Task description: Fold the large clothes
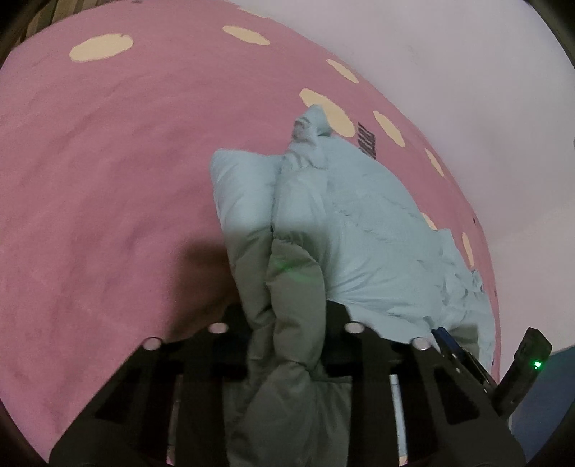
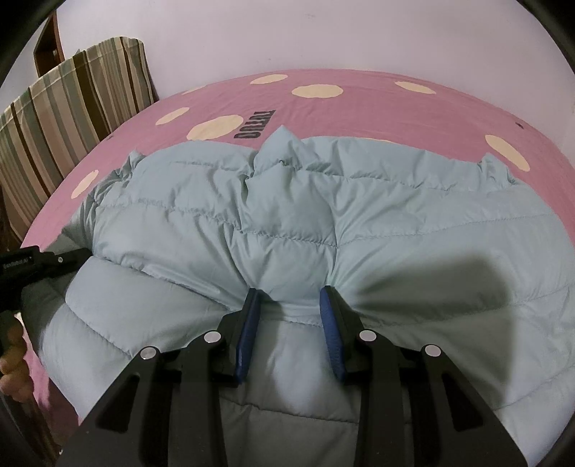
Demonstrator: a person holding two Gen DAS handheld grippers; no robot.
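Note:
A pale blue puffer jacket lies on a pink bed sheet with cream spots. In the left wrist view the jacket stretches away to the right. My left gripper is shut on a bunched edge of the jacket, which fills the gap between its fingers and hides the pads. My right gripper has its blue pads pressed into the jacket with a fold of fabric pinched between them. The left gripper's body also shows at the left edge of the right wrist view.
A striped pillow or cushion stands at the head of the bed on the left. A white wall runs behind the bed. The pink sheet spreads wide to the left of the jacket.

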